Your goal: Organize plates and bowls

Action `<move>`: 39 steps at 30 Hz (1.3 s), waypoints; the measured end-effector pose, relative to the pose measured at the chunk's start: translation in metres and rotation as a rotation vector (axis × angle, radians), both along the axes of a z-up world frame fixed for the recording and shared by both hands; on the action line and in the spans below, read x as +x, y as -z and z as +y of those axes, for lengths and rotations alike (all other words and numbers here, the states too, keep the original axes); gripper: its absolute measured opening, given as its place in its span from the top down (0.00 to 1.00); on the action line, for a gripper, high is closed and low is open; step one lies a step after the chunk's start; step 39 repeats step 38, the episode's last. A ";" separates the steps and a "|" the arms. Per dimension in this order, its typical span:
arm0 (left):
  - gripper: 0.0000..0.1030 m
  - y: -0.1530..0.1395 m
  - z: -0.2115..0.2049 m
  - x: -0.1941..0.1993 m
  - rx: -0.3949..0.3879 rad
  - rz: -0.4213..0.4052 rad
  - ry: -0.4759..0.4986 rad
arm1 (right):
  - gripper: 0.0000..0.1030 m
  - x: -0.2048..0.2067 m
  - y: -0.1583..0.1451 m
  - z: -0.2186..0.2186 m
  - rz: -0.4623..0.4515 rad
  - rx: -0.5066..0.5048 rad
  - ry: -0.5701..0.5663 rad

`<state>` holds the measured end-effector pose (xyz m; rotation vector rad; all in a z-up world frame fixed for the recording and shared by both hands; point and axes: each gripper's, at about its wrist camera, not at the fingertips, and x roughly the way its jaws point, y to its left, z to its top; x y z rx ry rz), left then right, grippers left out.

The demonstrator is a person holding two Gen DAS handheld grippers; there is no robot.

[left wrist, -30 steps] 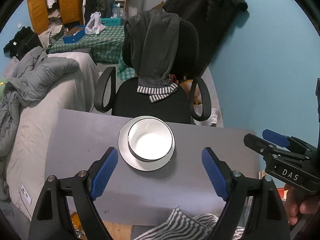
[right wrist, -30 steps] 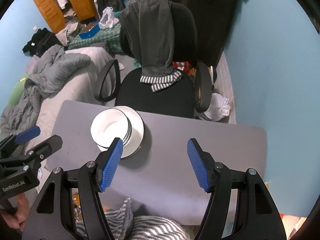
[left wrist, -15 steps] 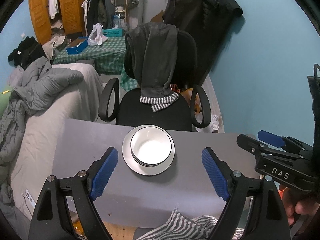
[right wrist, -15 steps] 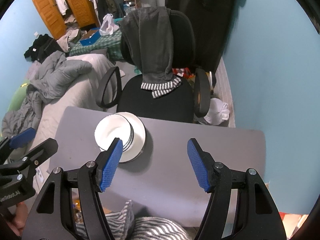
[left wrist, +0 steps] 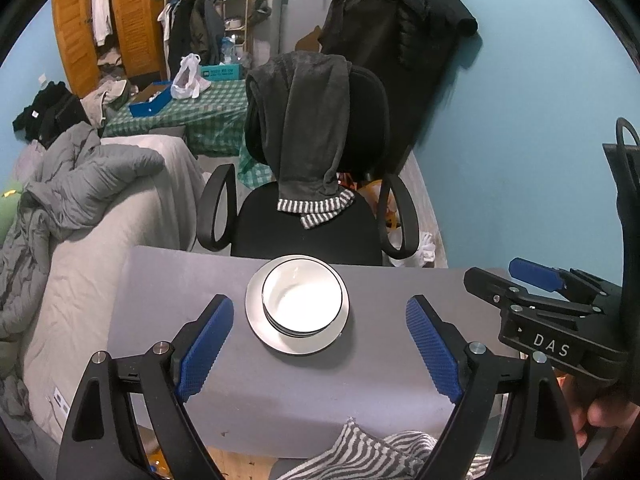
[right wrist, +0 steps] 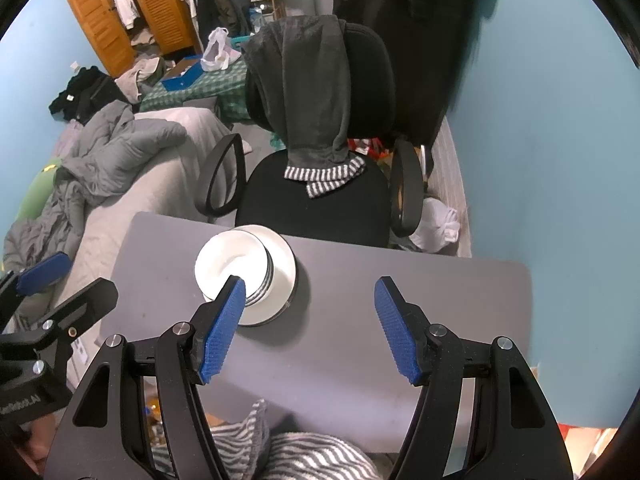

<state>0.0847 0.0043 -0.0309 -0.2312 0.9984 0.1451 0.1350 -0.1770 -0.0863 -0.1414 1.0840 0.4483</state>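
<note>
Bowls (left wrist: 302, 296) sit nested on the plate (left wrist: 297, 341) (task looks done); left tongs (left wrist: 316, 350) and right tongs (right wrist: 310, 330) both spread, empty.

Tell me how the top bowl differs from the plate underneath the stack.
The top bowl is deep with raised sides; the plate is flat and shallow. The bowl is narrower, so the plate's rim shows all around it. The bowl sits on other bowls; the plate rests directly on the grey table. Both are white and round.
</note>
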 end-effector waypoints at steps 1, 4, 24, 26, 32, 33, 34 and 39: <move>0.13 0.000 0.000 0.000 0.001 -0.001 0.001 | 0.35 0.000 0.000 0.000 -0.001 0.000 -0.001; 0.13 0.000 0.001 0.000 0.004 0.004 -0.003 | 0.35 0.000 0.001 0.000 -0.001 0.000 -0.001; 0.13 0.007 0.009 0.001 -0.024 0.056 -0.022 | 0.35 -0.003 0.001 0.008 0.005 -0.005 -0.010; 0.13 0.007 0.008 0.001 -0.021 0.055 -0.024 | 0.35 -0.003 0.001 0.009 0.005 -0.004 -0.010; 0.13 0.009 0.011 0.002 -0.033 0.065 -0.027 | 0.35 -0.002 0.005 0.011 0.010 -0.012 -0.013; 0.13 0.010 0.012 0.002 -0.037 0.066 -0.029 | 0.35 -0.001 0.006 0.011 0.011 -0.014 -0.014; 0.13 0.010 0.013 0.001 -0.043 0.065 -0.031 | 0.35 -0.002 0.006 0.012 0.012 -0.014 -0.013; 0.13 0.009 0.014 0.002 -0.044 0.059 -0.036 | 0.35 -0.001 0.008 0.012 0.016 -0.018 -0.017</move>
